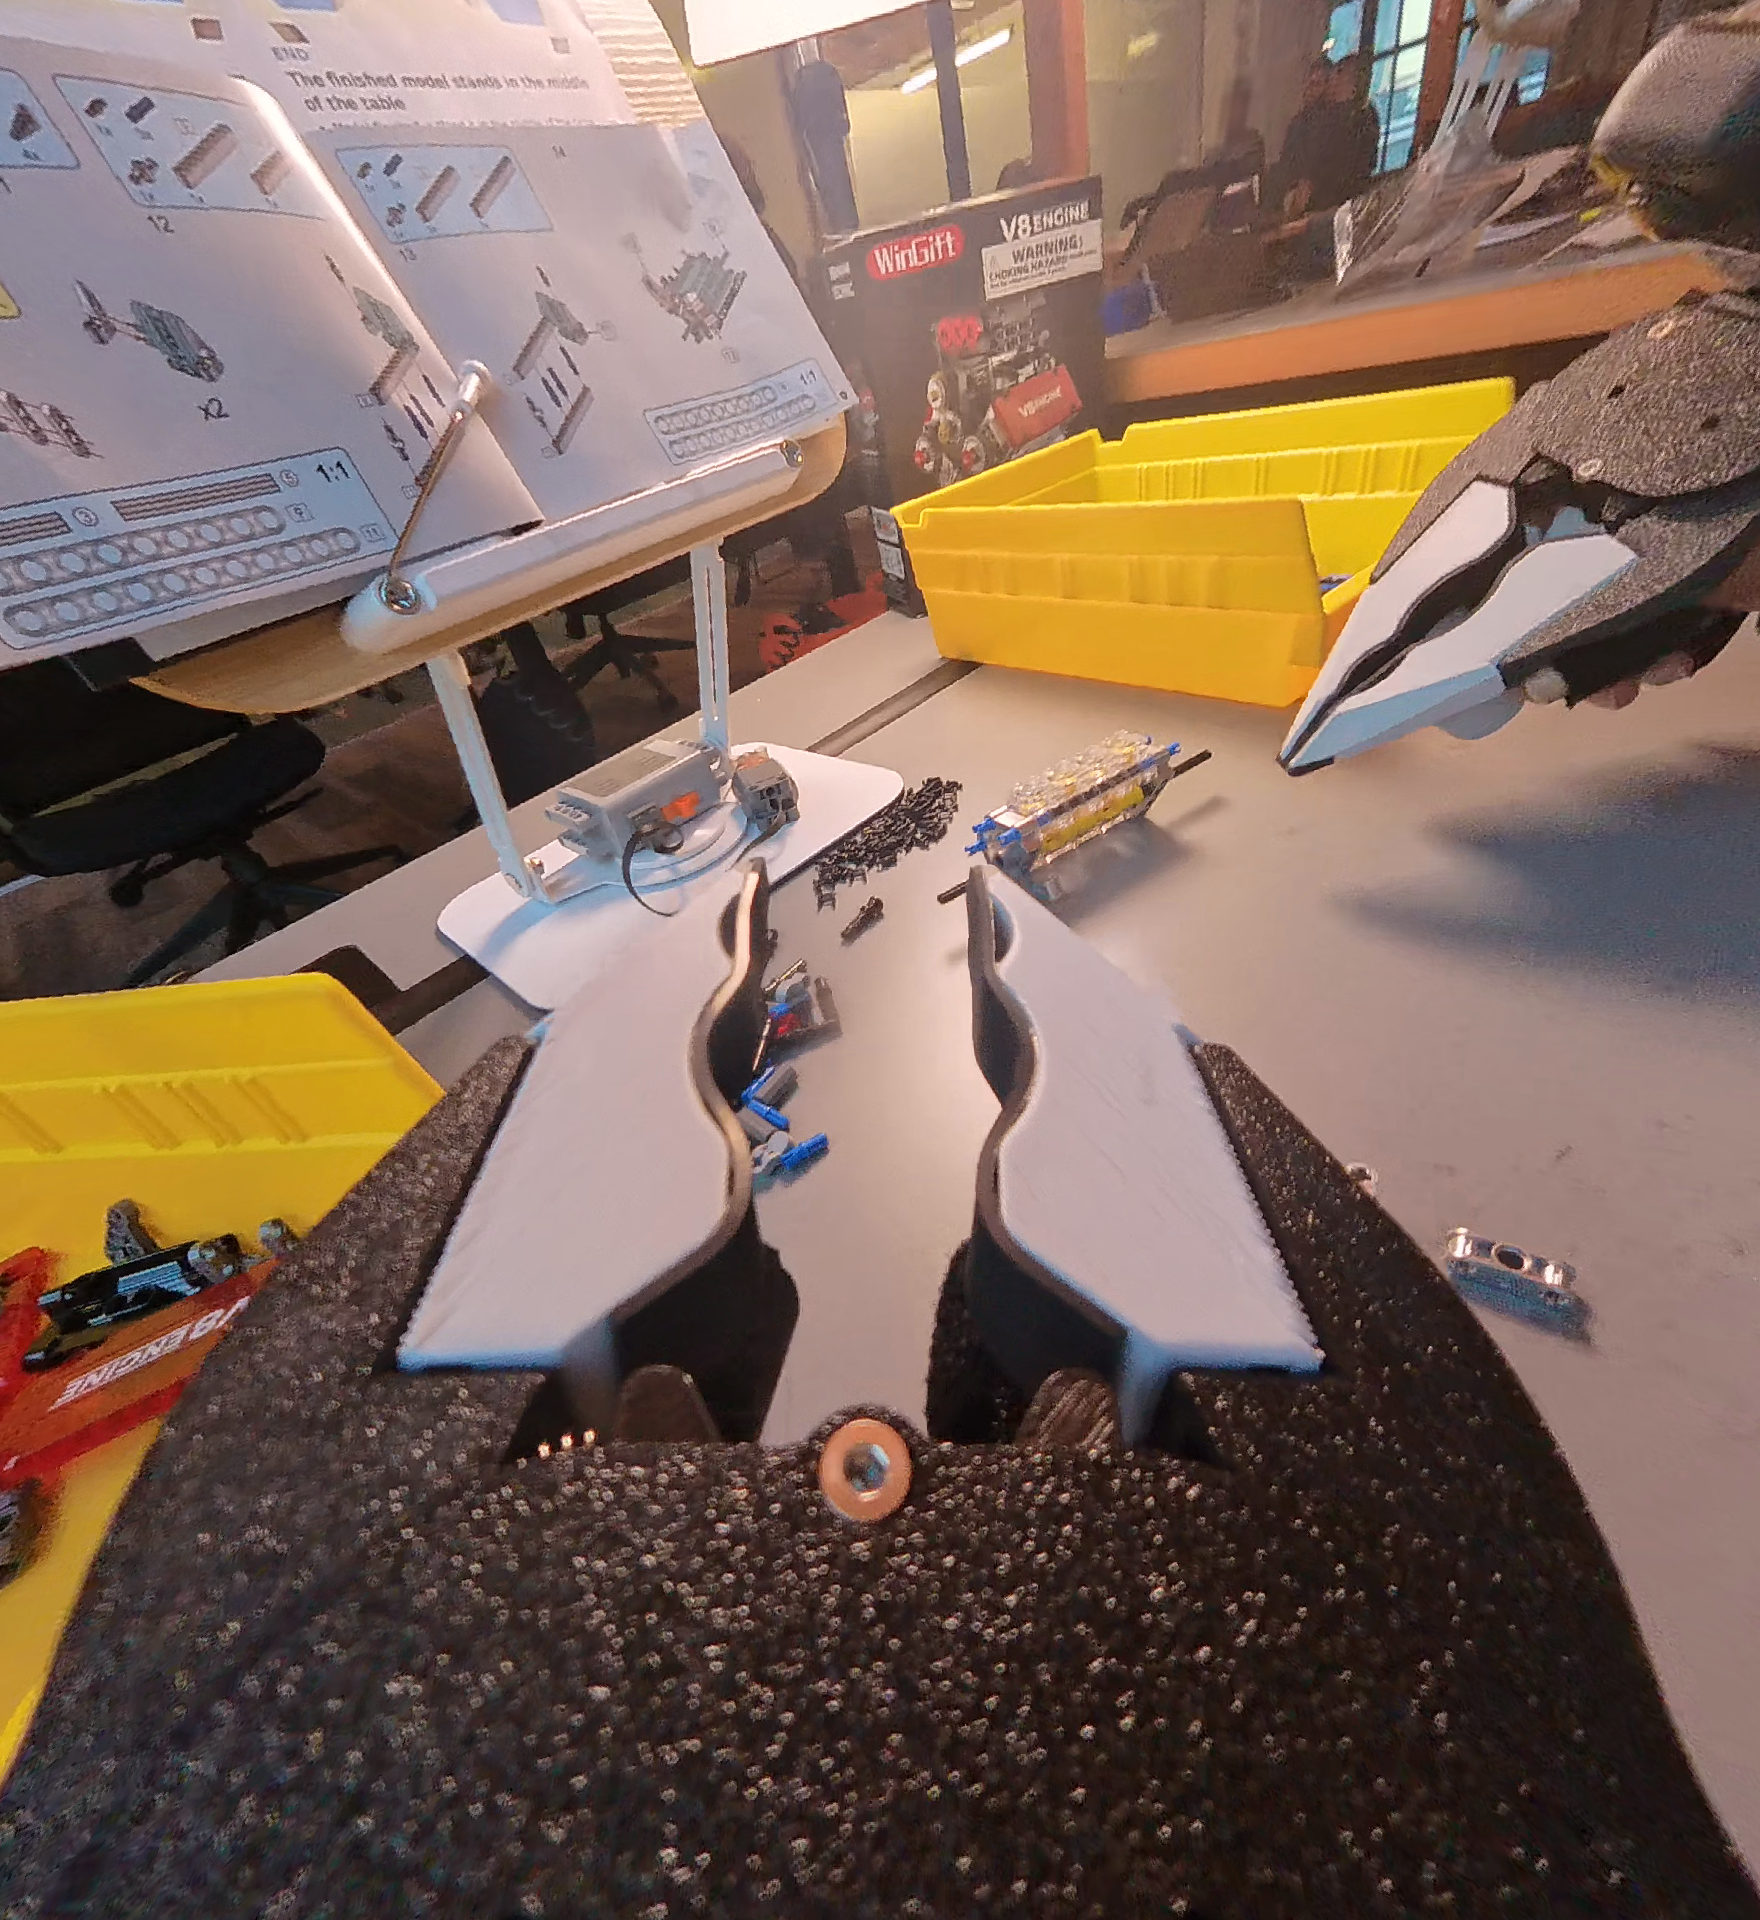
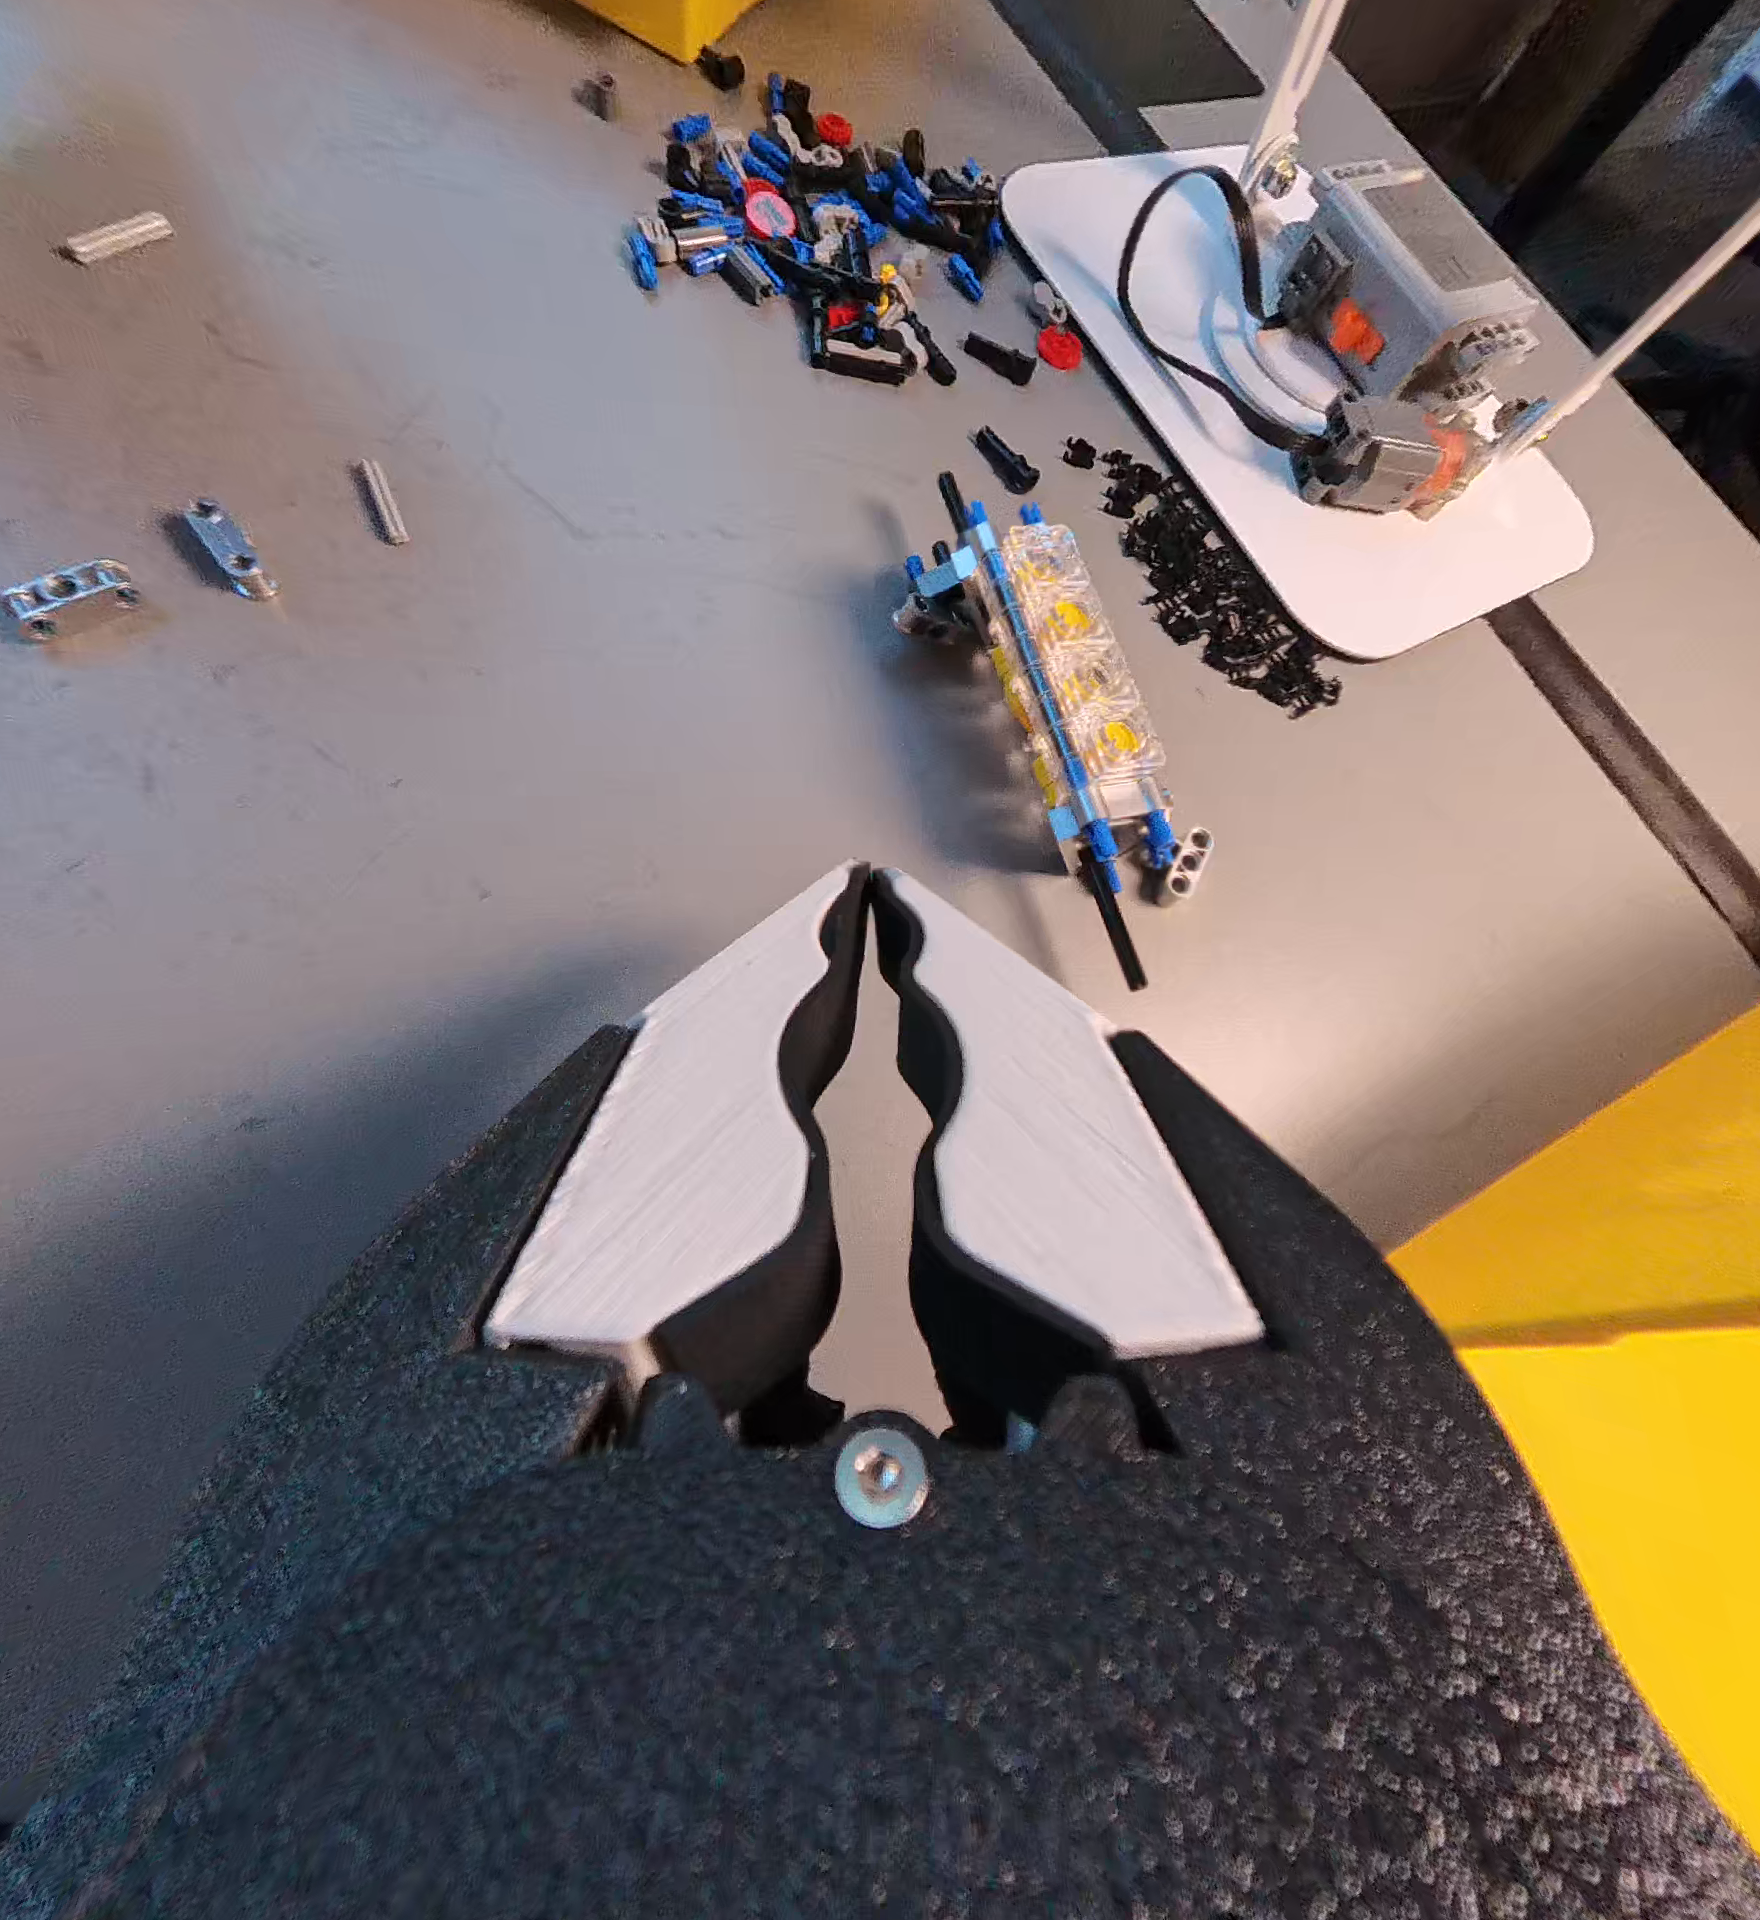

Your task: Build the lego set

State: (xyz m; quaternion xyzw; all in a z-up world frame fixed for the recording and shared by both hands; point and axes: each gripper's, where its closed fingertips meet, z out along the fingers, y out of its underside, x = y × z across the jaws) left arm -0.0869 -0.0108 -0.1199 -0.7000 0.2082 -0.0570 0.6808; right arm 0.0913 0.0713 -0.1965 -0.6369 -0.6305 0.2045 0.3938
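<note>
My left gripper (image 1: 865, 883) is open and empty, held low over the grey table above a scatter of small blue, black and red parts (image 1: 782, 1081). Just beyond its tips lies a partly built block of clear, yellow and blue bricks with a black axle (image 1: 1084, 805). My right gripper (image 2: 871, 868) is shut and empty, hovering above the table a little short of the same block (image 2: 1063, 696). The right gripper also shows in the left wrist view (image 1: 1302, 758), at the right, with its tips closed.
A white book stand base (image 2: 1375, 582) carries a grey battery box and motor (image 2: 1406, 312), with an open instruction booklet (image 1: 232, 343) above. A pile of black pins (image 2: 1219, 603), a heap of mixed small parts (image 2: 814, 229), silver beams (image 2: 65, 597), yellow bins (image 1: 1146, 561) (image 1: 128, 1091) and a product box (image 1: 969, 322) surround. About 20 centimetres separates my left fingertips from my right.
</note>
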